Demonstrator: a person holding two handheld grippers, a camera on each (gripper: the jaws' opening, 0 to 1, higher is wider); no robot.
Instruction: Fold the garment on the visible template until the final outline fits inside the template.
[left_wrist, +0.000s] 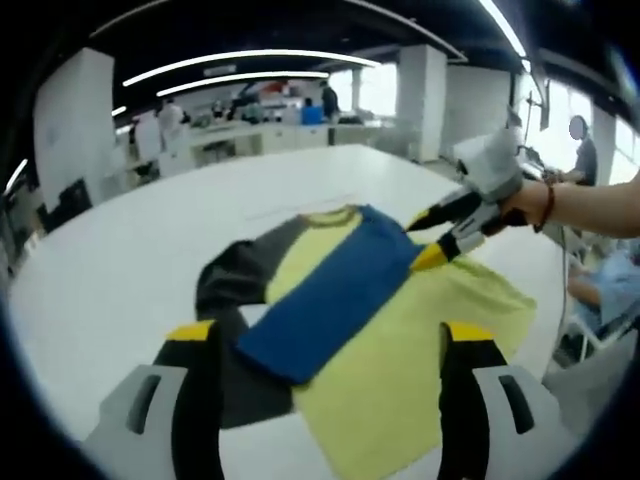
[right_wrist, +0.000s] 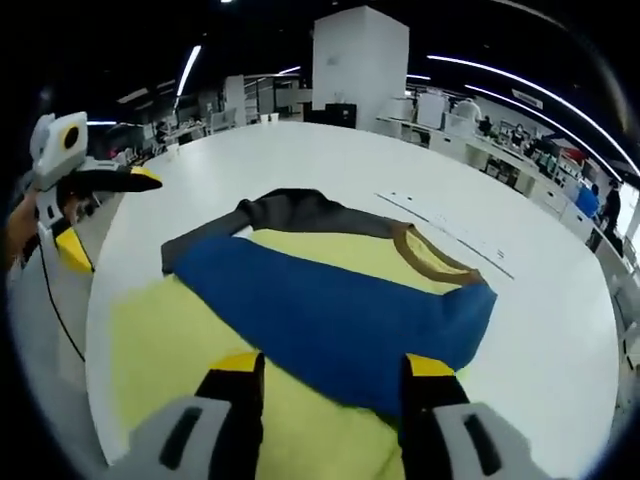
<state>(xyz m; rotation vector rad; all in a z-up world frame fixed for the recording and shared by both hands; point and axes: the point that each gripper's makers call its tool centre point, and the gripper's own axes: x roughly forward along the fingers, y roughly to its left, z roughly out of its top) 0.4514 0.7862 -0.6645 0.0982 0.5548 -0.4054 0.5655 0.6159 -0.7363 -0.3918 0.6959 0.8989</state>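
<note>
A T-shirt lies flat on the white table. Its body is yellow, one sleeve is grey, and a blue part is folded diagonally across the middle. In the right gripper view the blue fold crosses the yellow body, with the brown collar at the right. My left gripper stands open just above the shirt's near hem. My right gripper, held by a hand, hovers open at the blue fold's far corner. In its own view the right gripper is open over the blue cloth, and the left gripper is open at the left.
Faint printed lines mark the table beyond the collar. The table edge runs close along the shirt's yellow side. A seated person is at the right, beside the table. Desks and standing people fill the far room.
</note>
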